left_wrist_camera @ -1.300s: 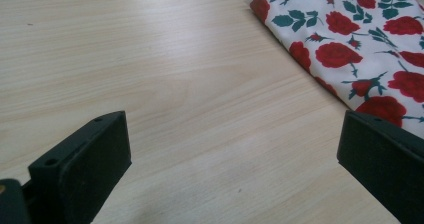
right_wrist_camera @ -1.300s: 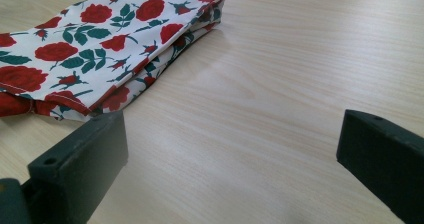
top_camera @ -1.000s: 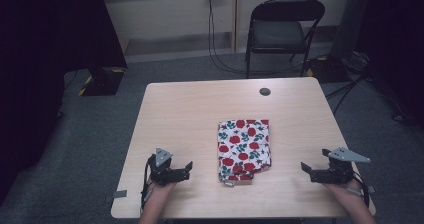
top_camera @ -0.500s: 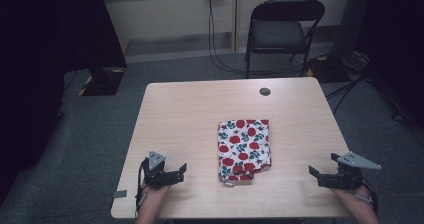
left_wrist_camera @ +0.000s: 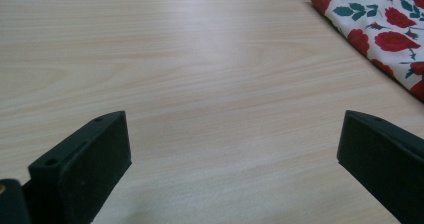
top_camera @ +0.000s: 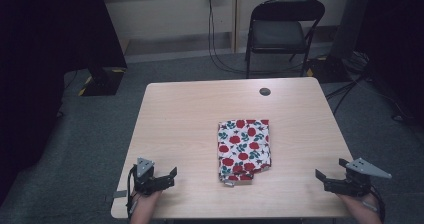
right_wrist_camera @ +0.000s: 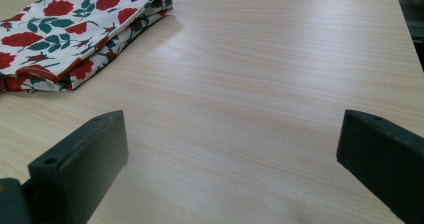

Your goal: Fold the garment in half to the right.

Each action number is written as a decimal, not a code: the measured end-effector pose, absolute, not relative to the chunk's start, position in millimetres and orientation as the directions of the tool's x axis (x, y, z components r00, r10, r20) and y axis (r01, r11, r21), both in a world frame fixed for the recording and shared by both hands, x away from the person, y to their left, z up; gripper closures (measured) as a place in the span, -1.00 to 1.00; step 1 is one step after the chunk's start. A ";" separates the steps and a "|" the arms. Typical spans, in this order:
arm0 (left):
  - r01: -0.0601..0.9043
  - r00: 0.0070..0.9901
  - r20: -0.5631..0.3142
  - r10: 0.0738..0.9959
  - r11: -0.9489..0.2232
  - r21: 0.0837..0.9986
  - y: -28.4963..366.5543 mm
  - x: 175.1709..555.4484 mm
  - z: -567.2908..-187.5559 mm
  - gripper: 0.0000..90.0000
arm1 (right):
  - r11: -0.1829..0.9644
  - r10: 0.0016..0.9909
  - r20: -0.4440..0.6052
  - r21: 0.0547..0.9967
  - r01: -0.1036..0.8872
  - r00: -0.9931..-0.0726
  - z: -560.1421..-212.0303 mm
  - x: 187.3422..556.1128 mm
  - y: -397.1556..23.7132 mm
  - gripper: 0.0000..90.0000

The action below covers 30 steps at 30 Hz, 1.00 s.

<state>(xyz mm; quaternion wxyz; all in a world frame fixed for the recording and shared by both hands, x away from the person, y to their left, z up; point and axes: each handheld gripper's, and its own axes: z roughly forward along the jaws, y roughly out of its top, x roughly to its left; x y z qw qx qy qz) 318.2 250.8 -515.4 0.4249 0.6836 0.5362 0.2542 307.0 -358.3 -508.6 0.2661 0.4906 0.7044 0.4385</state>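
Wooden table (top_camera: 190,119) bare around folded cloth (top_camera: 244,146)

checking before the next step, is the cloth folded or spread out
Folded. The cloth lies as a compact rectangle, and the right gripper view shows stacked layers at its edge.

Two hand-held black grippers with blocky jaws

The left black two-jaw gripper (top_camera: 160,178) carries a small grey plate; the right black two-jaw gripper (top_camera: 331,178) bears a larger grey three-cornered plate. Each jaw's matte face shows small screw holes. Dark cables trail behind.
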 end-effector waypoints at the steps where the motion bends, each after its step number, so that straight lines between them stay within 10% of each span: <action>1: 0.518 0.291 -0.112 0.950 -0.058 0.854 252.4 317.3 -515.6 -1.00 | 0.133 0.925 0.057 0.877 0.461 -0.375 -509.1 306.0 -358.6 -1.00; 30: 0.633 0.104 -0.060 0.993 -0.020 0.774 259.1 316.2 -526.3 -0.94 | 0.087 0.984 0.035 0.763 0.641 -0.176 -525.3 305.8 -368.6 -1.00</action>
